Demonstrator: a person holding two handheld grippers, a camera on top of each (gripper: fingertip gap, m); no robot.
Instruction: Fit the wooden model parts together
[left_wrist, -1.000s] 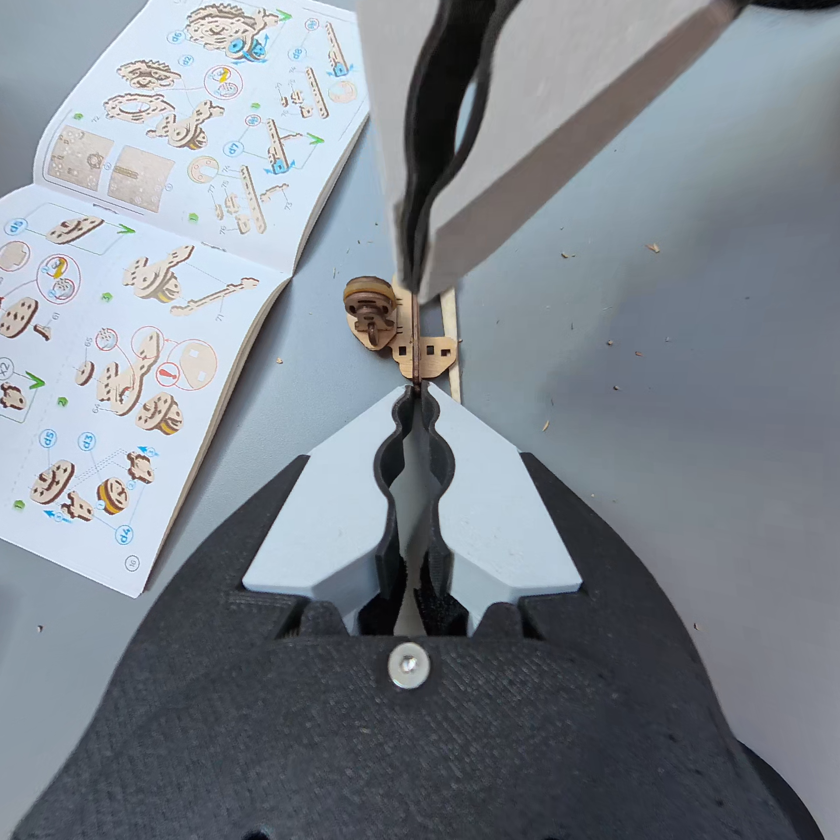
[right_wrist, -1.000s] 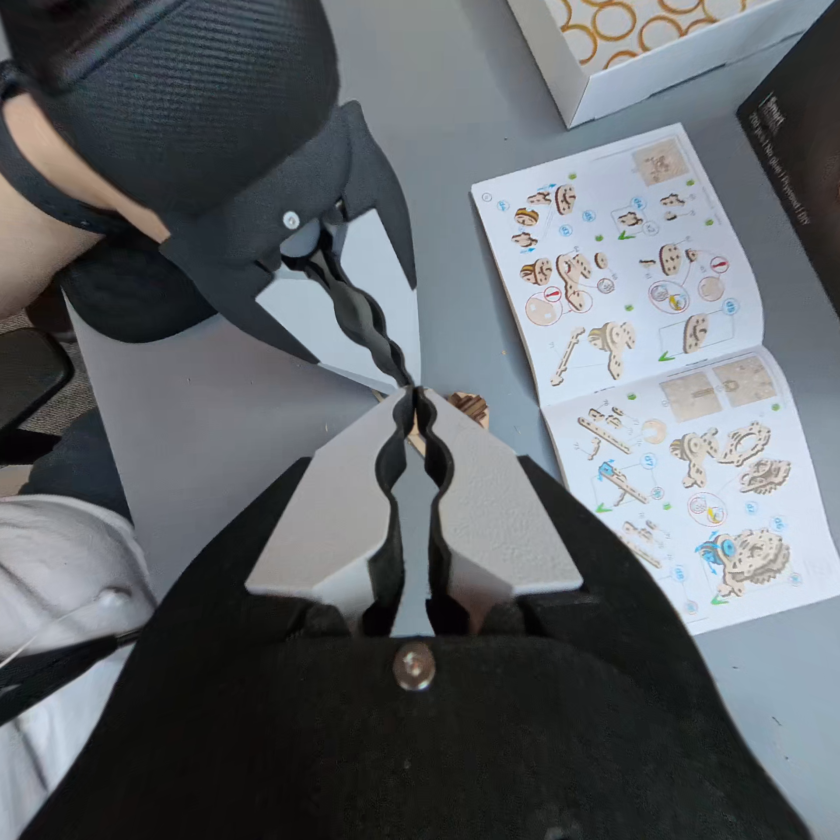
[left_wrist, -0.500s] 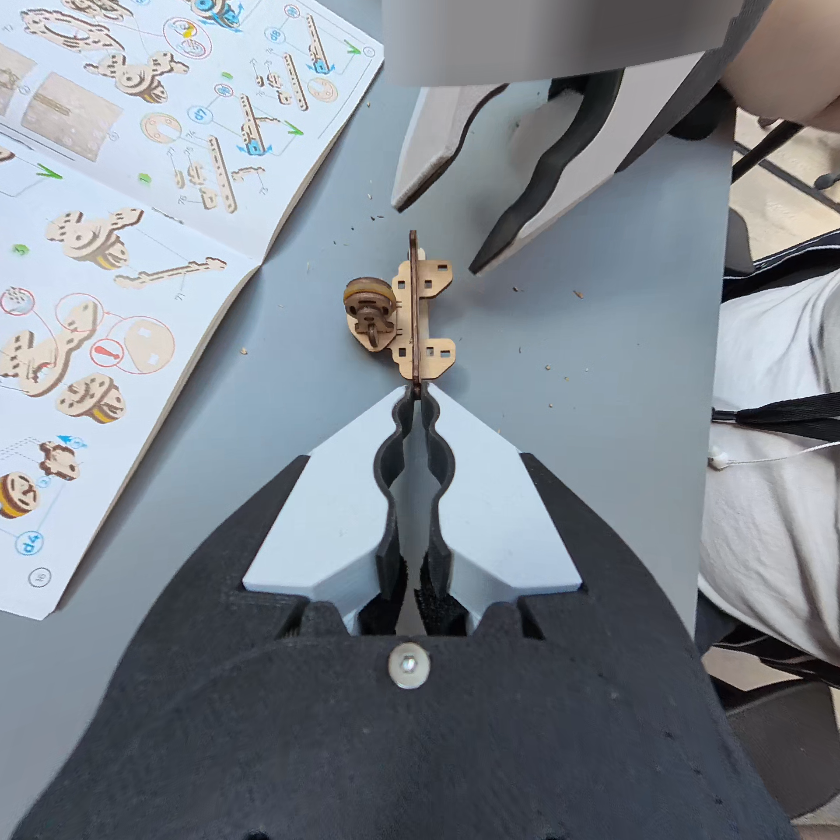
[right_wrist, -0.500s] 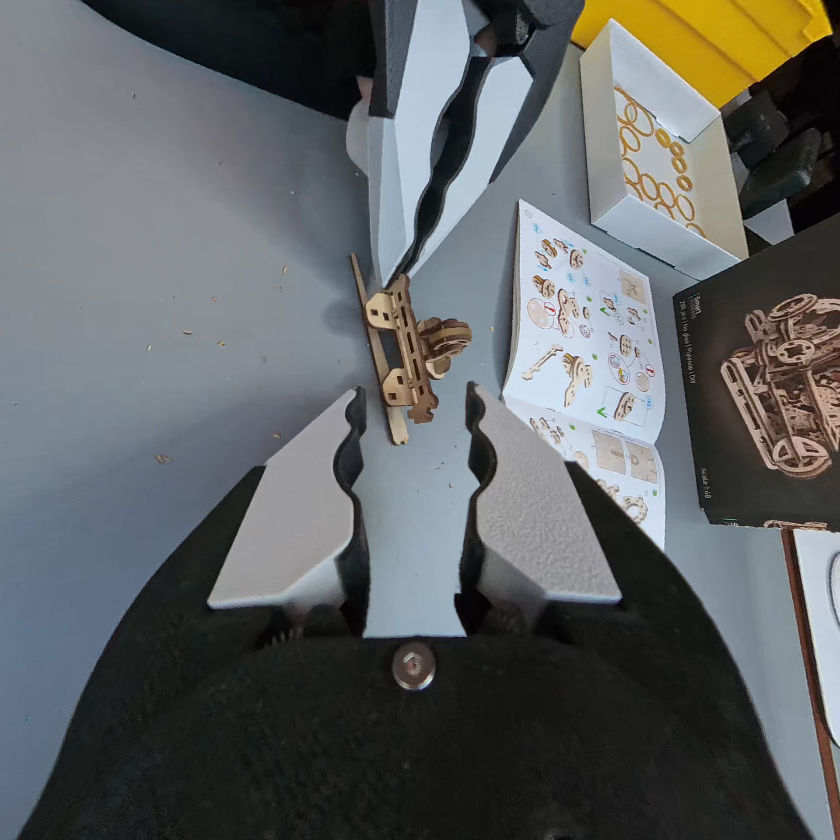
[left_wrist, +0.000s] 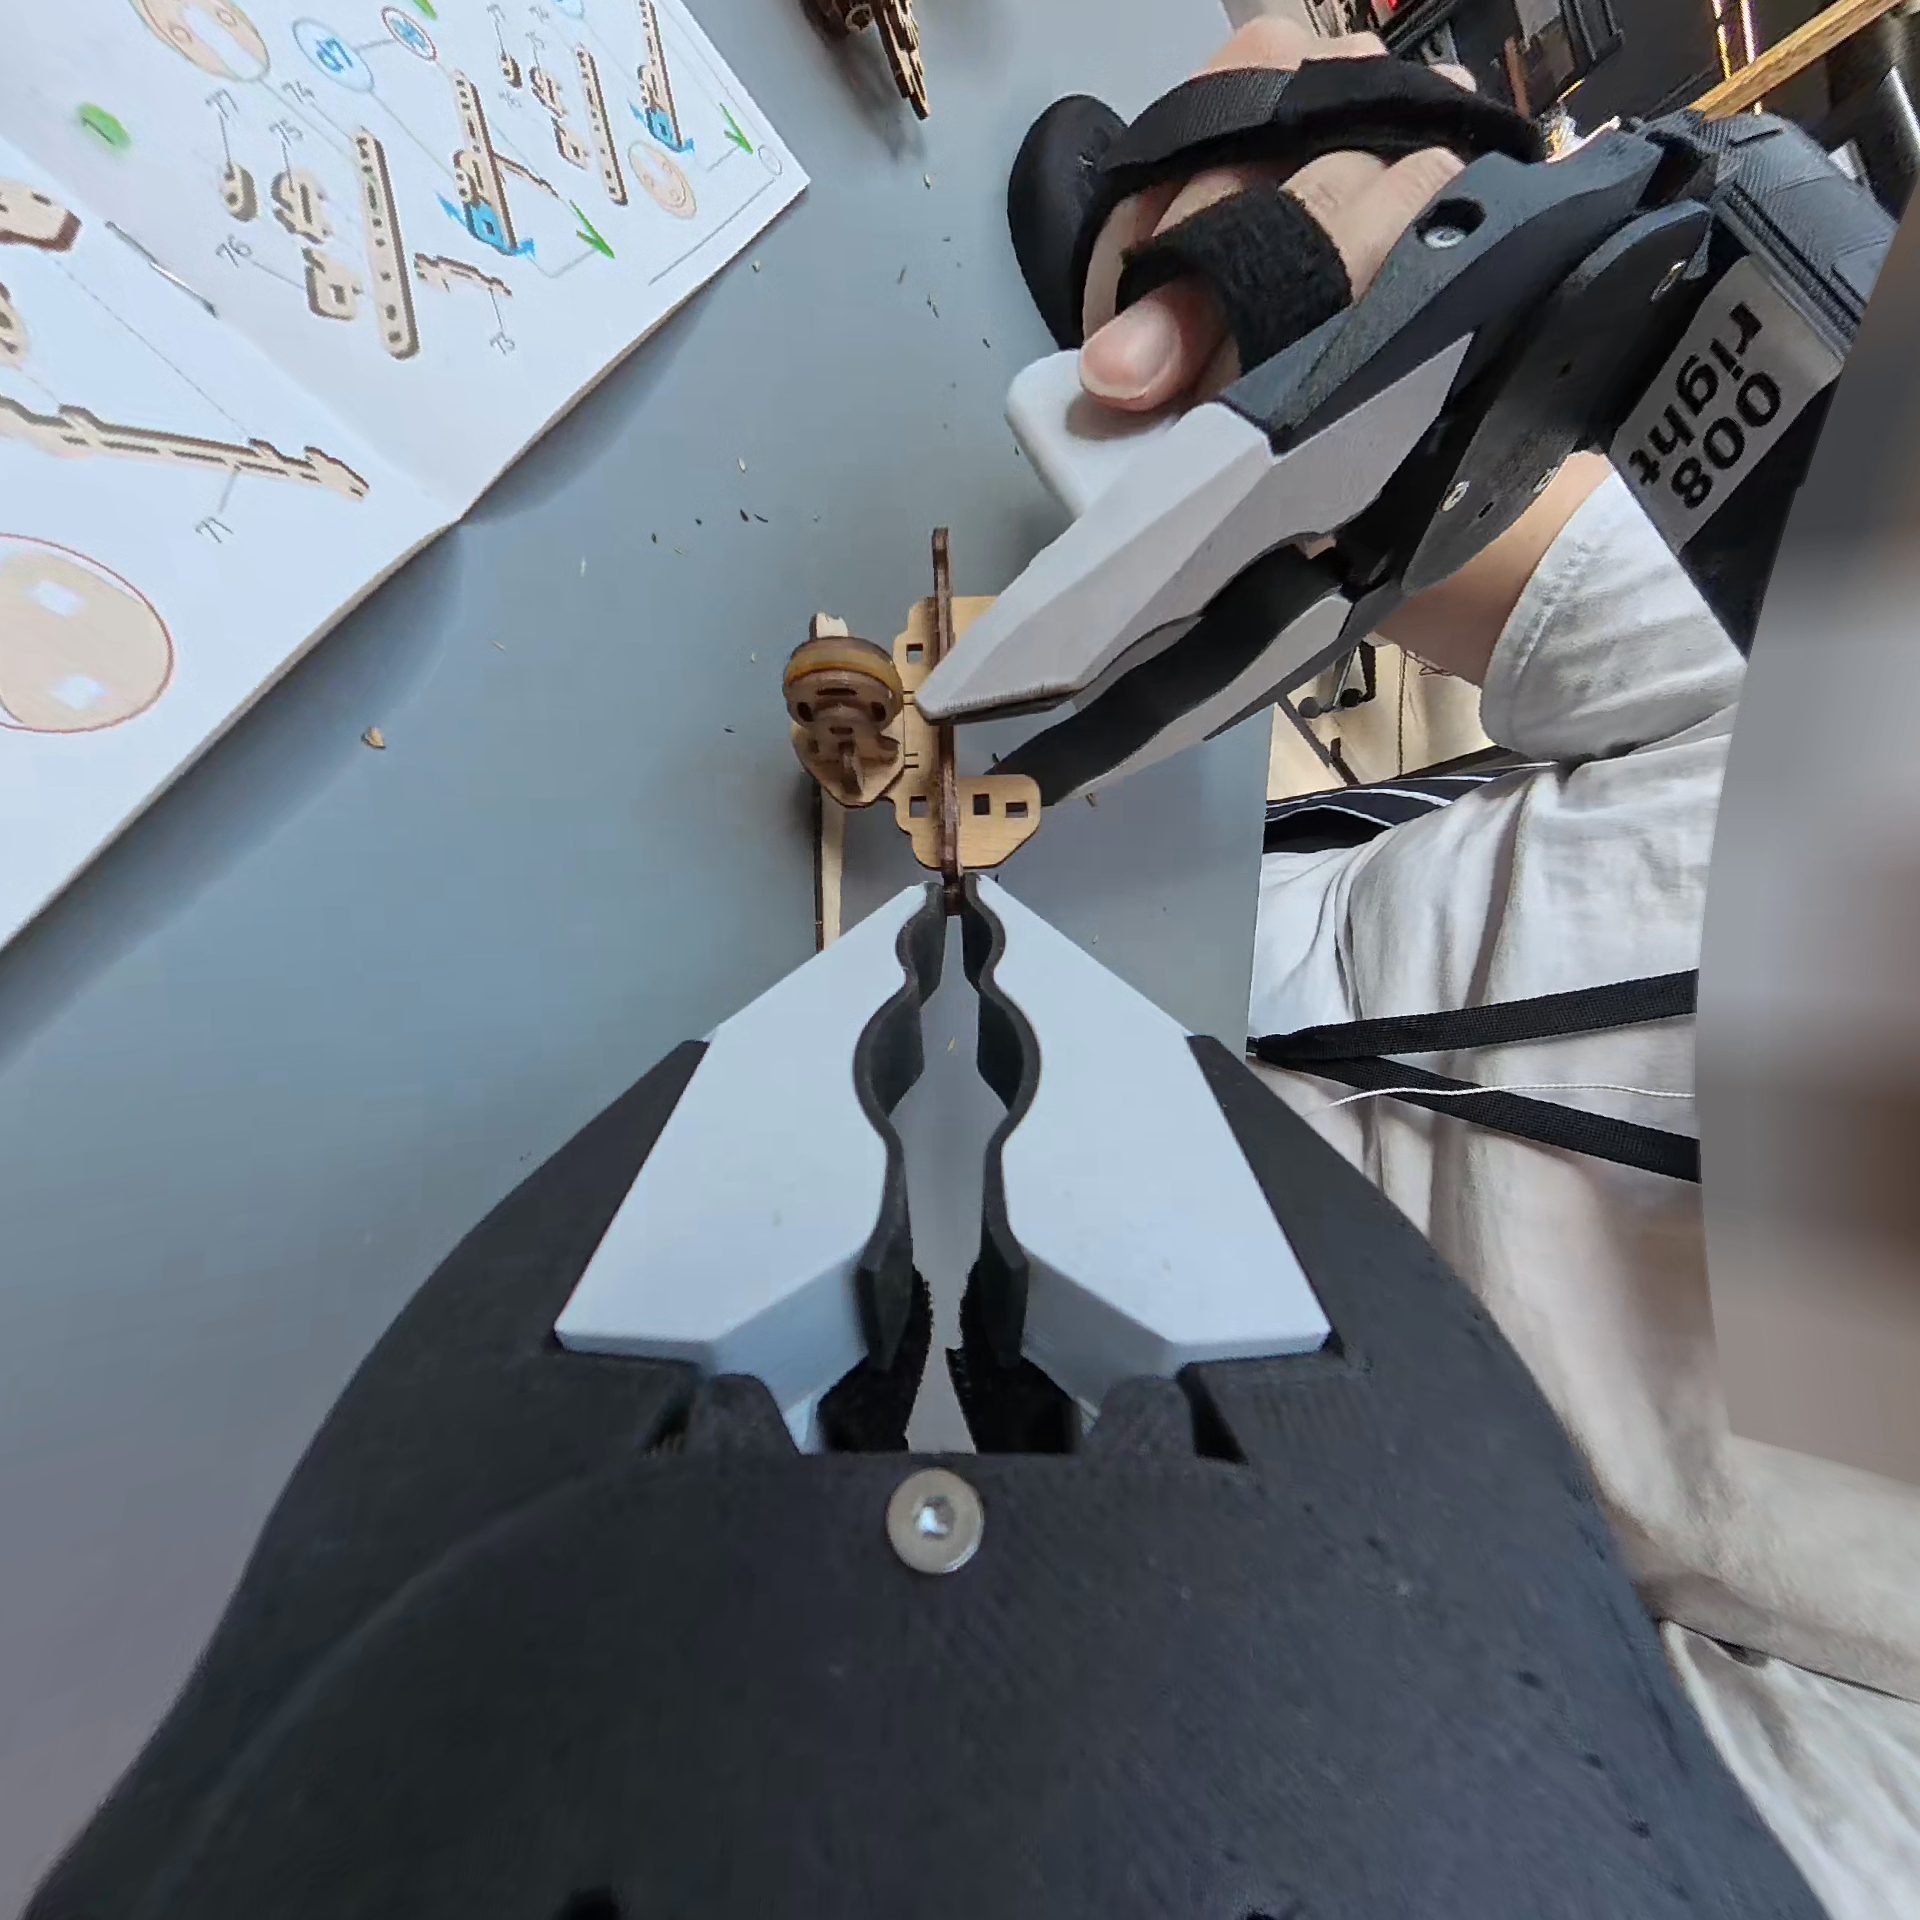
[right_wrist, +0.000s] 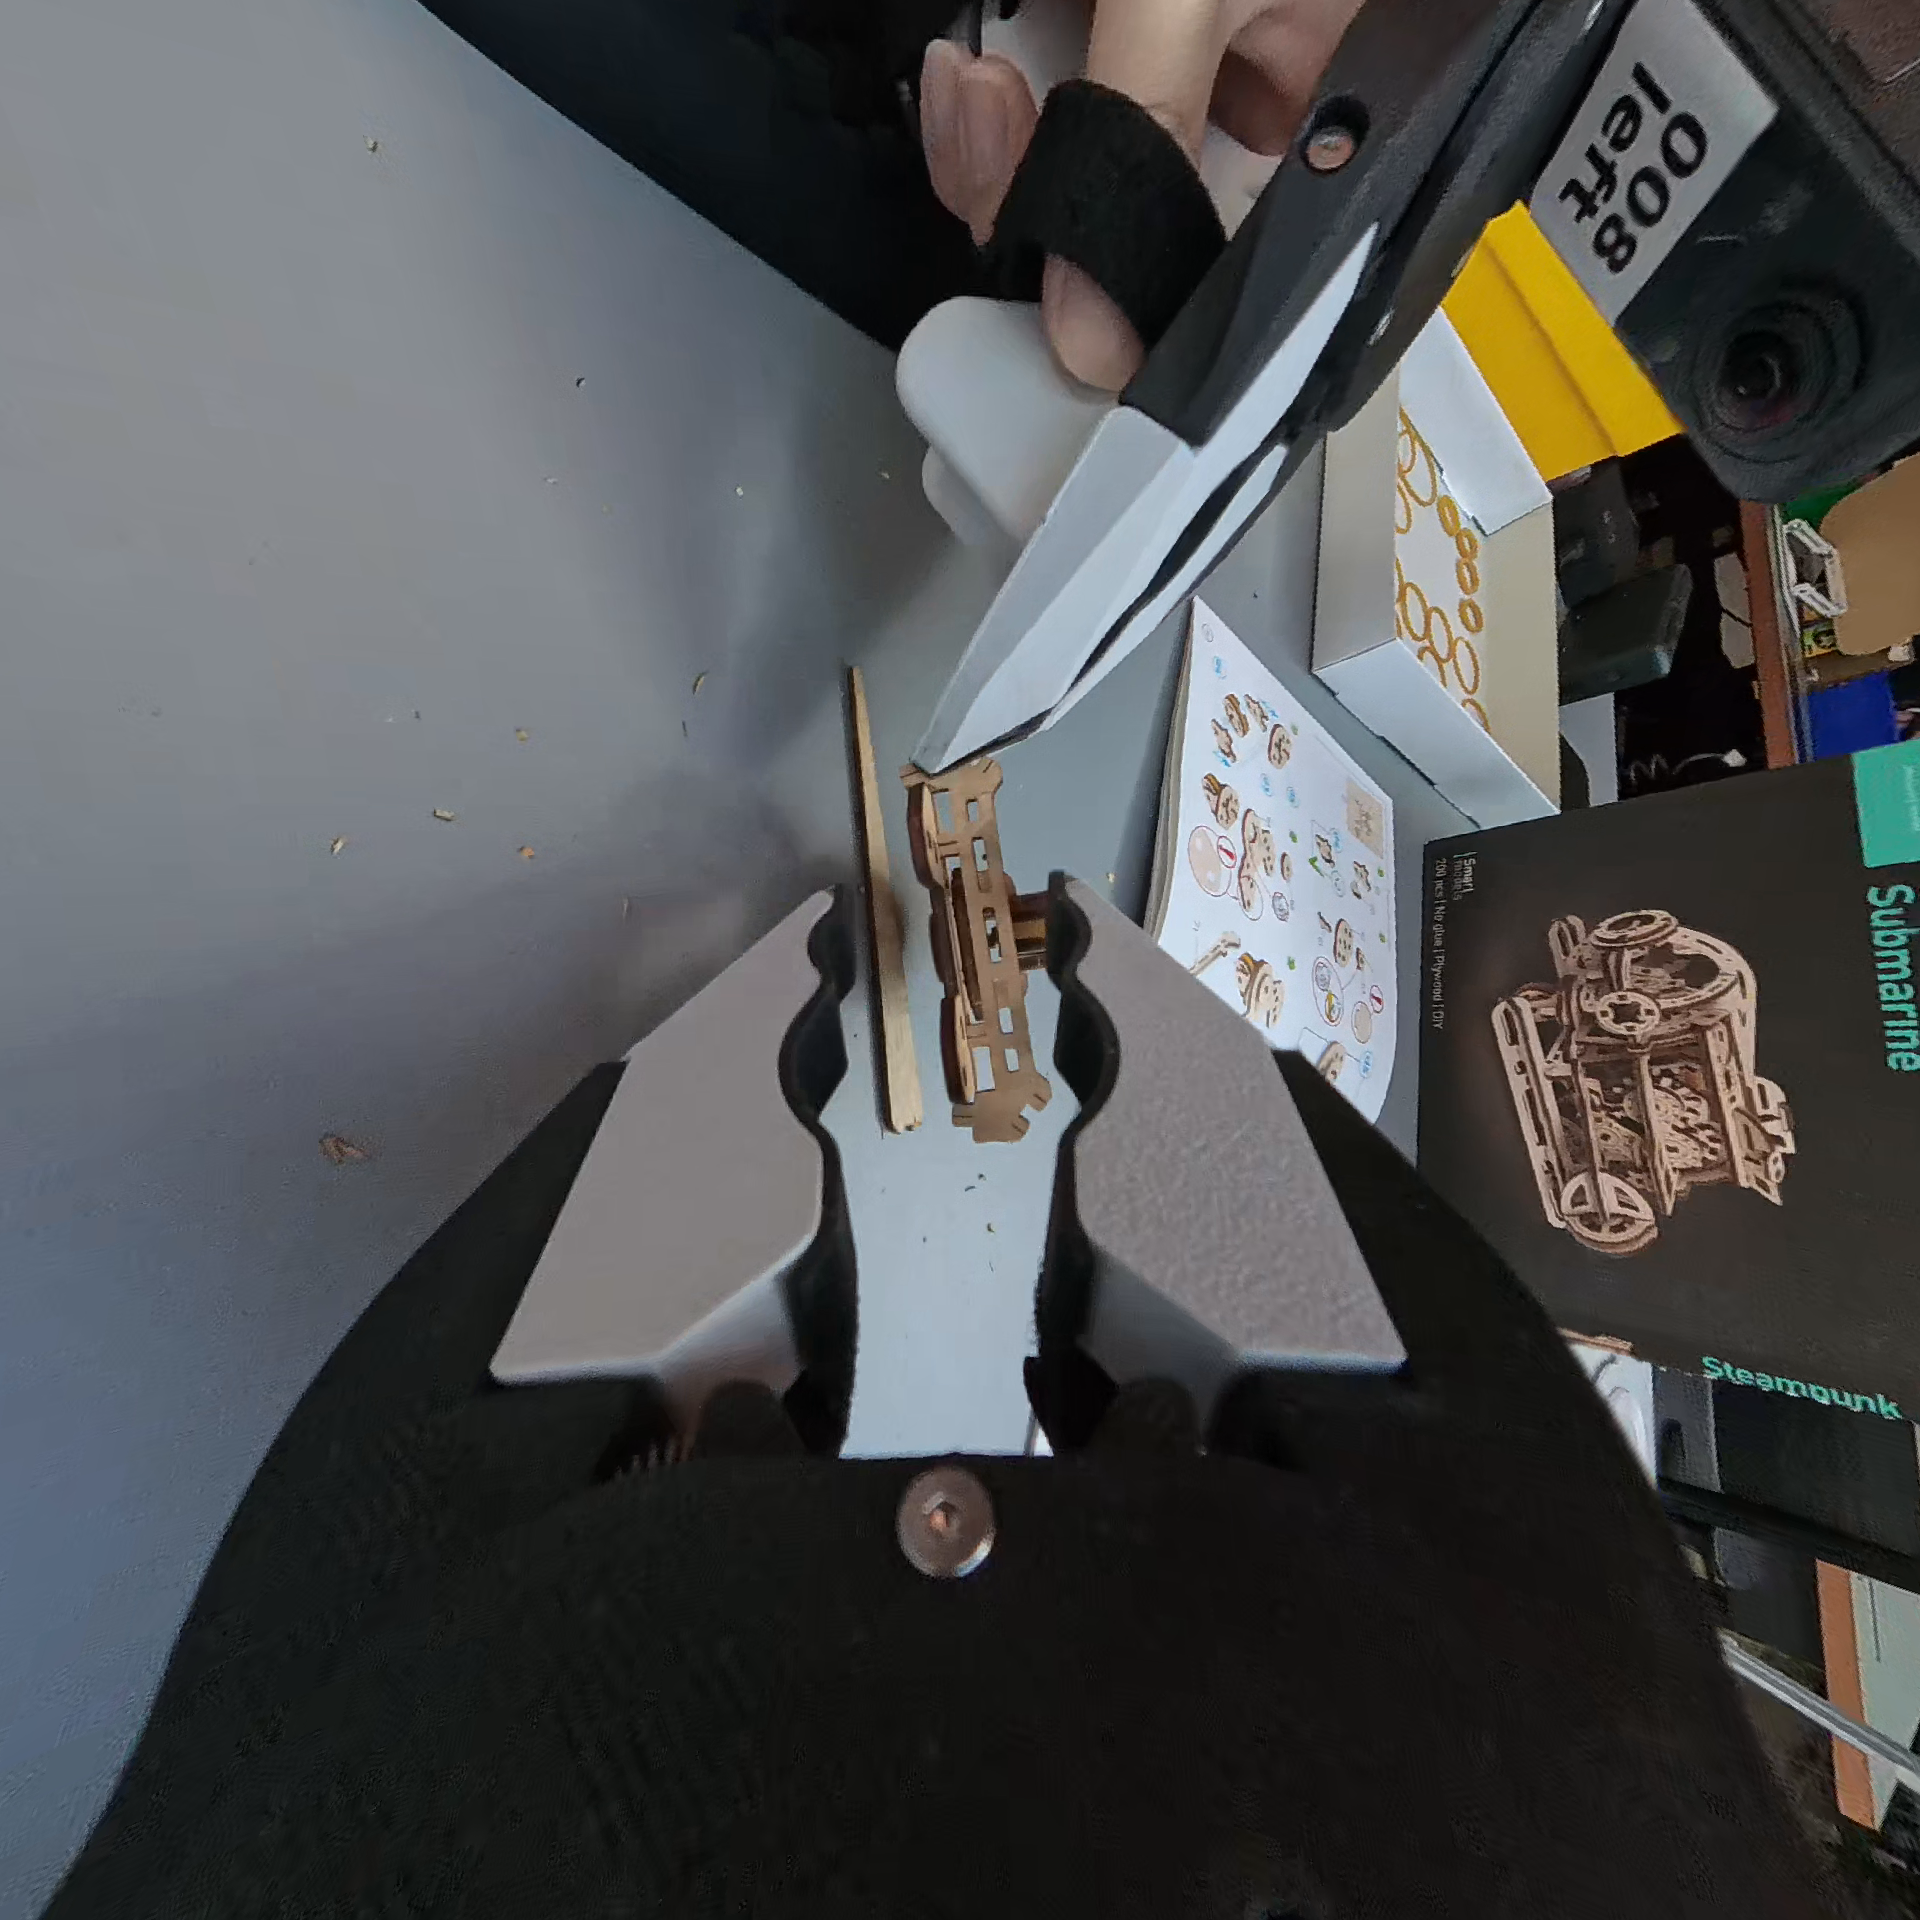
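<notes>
Grey table (left_wrist: 520, 831) carries an open instruction booklet (left_wrist: 312, 312) at left. At centre, the wooden model assembly (left_wrist: 935, 727) stands on edge above the surface, its lower tip pinched in the closed left gripper (left_wrist: 948, 896). A loose wooden strip (right_wrist: 883, 935) lies flat just beside it. Right gripper (right_wrist: 948, 914) stands parted around the assembly's middle, gripping nothing.

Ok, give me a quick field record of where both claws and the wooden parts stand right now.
left claw: shut on wooden assembly, gripping one end of its thin plate
right claw: open, fingers straddling the wooden assembly
loose strip: flat on grey table, beside the wooden assembly, between the right claw's fingers
instruction booklet: open on the table, away from both claws
</notes>
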